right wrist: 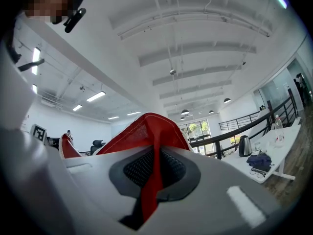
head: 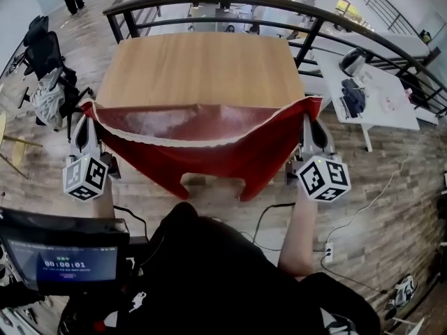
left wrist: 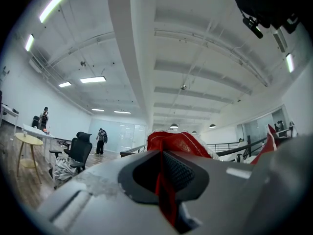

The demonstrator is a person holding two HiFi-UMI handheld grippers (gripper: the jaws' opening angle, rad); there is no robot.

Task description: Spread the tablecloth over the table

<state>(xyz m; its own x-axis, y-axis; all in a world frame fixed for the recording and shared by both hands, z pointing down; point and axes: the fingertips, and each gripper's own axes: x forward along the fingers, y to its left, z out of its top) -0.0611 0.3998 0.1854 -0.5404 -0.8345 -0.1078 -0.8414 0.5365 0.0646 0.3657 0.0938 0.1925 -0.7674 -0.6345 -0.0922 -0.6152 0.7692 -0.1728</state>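
Observation:
A red tablecloth (head: 209, 142) with a white lace edge hangs stretched between my two grippers at the near edge of the wooden table (head: 199, 65). Its front edge sags just over the table's near side and the rest droops toward the floor. My left gripper (head: 87, 121) is shut on the cloth's left corner; the red fabric (left wrist: 168, 180) is pinched between its pads. On the right corner my right gripper (head: 311, 121) is shut as well, with the cloth (right wrist: 151, 180) clamped in its jaws. Both grippers point roughly level toward the table.
A black curved railing (head: 279, 5) runs behind the table. A white desk (head: 370, 93) with a kettle and a bag stands at the right. Black office chairs (head: 45, 61) stand at the left. Cables (head: 269, 218) lie on the wooden floor. A person stands far off.

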